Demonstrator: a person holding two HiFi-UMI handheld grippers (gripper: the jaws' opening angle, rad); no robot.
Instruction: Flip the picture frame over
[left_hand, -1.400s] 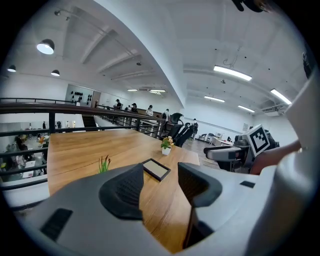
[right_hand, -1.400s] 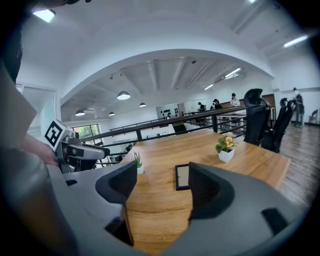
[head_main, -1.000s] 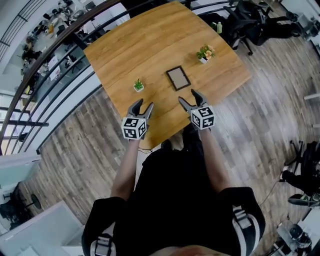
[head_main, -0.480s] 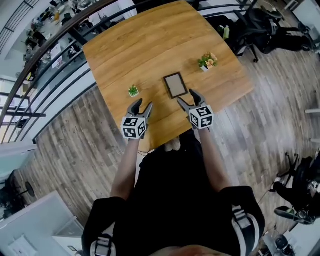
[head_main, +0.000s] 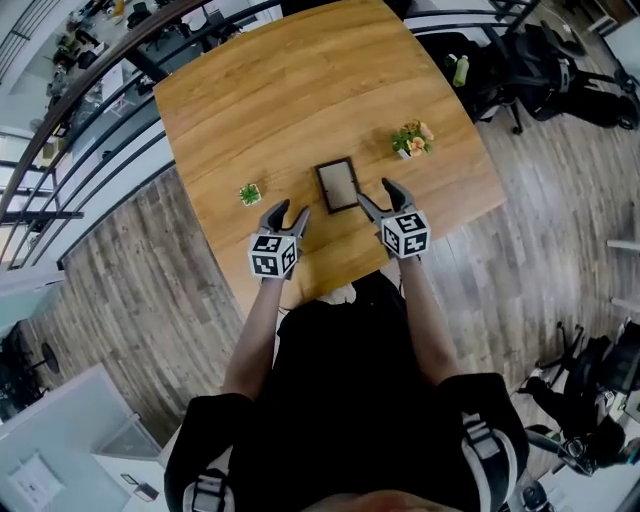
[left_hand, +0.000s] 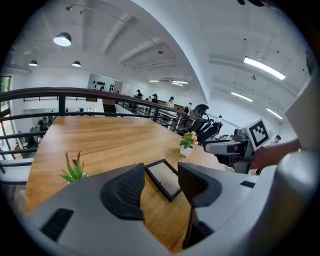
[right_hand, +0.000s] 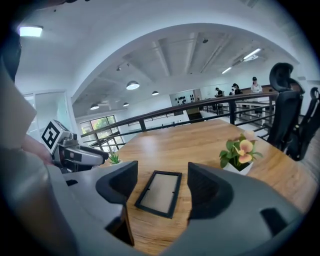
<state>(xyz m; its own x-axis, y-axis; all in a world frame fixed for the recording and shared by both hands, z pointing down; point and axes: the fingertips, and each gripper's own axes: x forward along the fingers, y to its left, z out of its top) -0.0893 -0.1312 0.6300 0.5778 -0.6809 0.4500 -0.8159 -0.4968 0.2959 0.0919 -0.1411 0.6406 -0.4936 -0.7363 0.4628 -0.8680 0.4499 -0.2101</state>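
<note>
A small black picture frame lies flat on the wooden table, near its front edge. It shows beyond the jaws in the left gripper view and the right gripper view. My left gripper hangs open just left of and nearer than the frame, nothing between its fingers. My right gripper is open too, just to the right of the frame, a little apart from it. Neither touches the frame.
A small green plant in a white pot stands left of the frame. A flowering plant in a white pot stands to its right. A dark railing runs behind the table; office chairs stand at the far right.
Both grippers have moved forward over the table's front edge and come level with the frame's near end, one on each side. Their jaws stay as wide as before.
</note>
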